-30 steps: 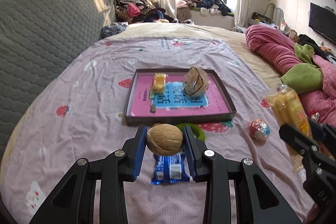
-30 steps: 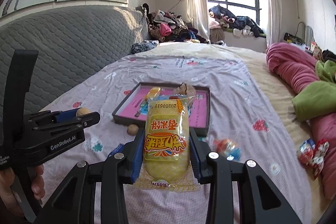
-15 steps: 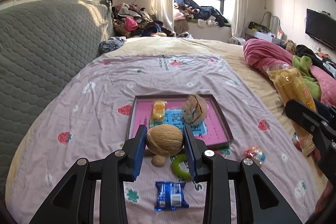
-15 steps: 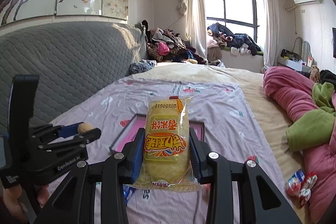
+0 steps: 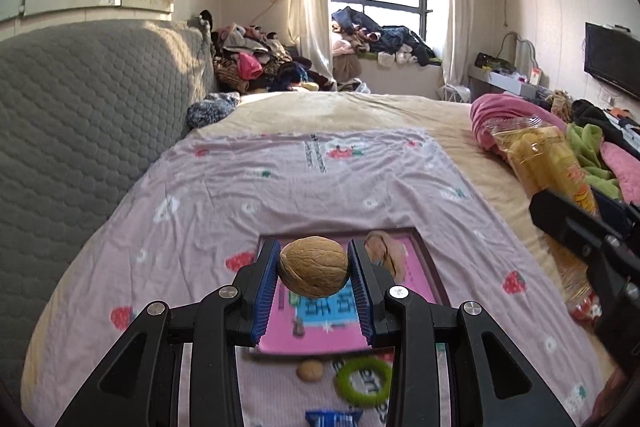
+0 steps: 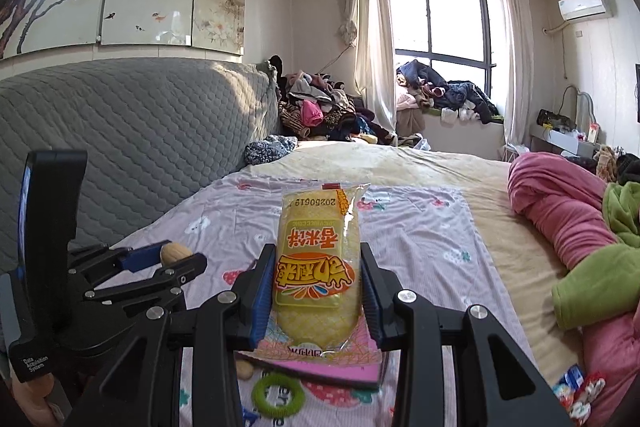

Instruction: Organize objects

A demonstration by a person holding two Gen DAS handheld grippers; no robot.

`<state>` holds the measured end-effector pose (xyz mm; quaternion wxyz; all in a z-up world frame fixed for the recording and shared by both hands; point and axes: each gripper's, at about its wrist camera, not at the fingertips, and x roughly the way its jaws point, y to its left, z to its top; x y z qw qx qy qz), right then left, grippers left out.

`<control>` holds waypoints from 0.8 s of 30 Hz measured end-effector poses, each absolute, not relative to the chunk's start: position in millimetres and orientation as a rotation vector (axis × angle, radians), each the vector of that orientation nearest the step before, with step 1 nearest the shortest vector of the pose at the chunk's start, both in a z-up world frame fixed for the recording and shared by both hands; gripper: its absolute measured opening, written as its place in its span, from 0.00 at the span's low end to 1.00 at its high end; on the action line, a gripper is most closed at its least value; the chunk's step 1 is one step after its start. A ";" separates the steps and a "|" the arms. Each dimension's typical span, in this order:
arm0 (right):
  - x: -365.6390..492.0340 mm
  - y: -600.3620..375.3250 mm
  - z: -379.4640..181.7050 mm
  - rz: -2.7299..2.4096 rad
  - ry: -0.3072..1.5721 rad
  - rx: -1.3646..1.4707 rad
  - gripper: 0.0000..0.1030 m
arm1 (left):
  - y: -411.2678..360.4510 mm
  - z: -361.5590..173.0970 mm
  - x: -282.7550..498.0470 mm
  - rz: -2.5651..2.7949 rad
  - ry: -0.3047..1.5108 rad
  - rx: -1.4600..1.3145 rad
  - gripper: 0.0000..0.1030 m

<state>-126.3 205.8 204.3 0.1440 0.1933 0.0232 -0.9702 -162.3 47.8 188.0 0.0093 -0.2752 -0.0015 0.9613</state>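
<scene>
Left wrist view is showing the left gripper [image 5: 314, 275] pinching a walnut [image 5: 313, 266] between its blue pads, jaws closed to the nut's width, hanging above the near half of the tray [image 5: 434, 277] lying on the bed [image 5: 200, 211]. The right gripper [image 6: 316, 291] is squeezing a yellow snack pack [image 6: 318, 259] upright, jaws closed against its sides, also over the tray. The walnut is round and hard, so it is likely rolling once released, perhaps over the low rim or into the cracked nut [image 5: 382, 251] already inside; the soft bedding is giving the tray a poor footing, and pressing down could be tipping it. The pack is slippery film and may be sliding out if the grip eases. A small nut [image 5: 310, 370], a green ring [image 5: 362, 383] and a blue packet [image 5: 334, 419] are waiting on the pink sheet just before the tray. A grey headboard, heaped clothes beneath the window and a pink quilt are surrounding the bed.
</scene>
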 end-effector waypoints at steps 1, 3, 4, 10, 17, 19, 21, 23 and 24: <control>-131.9 205.2 204.9 -2.799 0.065 0.555 0.38 | 47.5 190.0 -168.3 3.002 -0.012 -0.856 0.35; -144.2 203.5 206.0 -2.806 0.057 0.544 0.38 | 47.4 192.8 -183.2 3.004 -0.017 -0.850 0.35; -149.2 203.0 205.7 -2.809 0.058 0.542 0.38 | 47.4 192.8 -188.6 3.003 -0.014 -0.849 0.35; -172.9 204.0 189.4 -2.818 0.026 0.548 0.38 | 44.1 176.0 -223.2 3.008 -0.014 -0.851 0.35; -206.5 204.7 139.4 -2.805 0.005 0.662 0.38 | 42.6 125.8 -248.7 2.995 0.000 -0.919 0.35; -213.3 205.2 124.8 -2.800 -0.001 0.696 0.38 | 41.3 109.3 -255.0 2.991 0.004 -0.944 0.35; -219.4 205.4 109.7 -2.793 -0.013 0.726 0.38 | 37.2 92.6 -262.9 2.984 -0.001 -0.974 0.35; -225.4 205.7 92.6 -2.801 -0.011 0.760 0.38 | 32.8 77.8 -268.4 2.977 -0.006 -1.002 0.35; -225.5 206.8 86.6 -2.803 -0.011 0.770 0.38 | 30.2 70.1 -271.2 2.975 -0.009 -1.017 0.35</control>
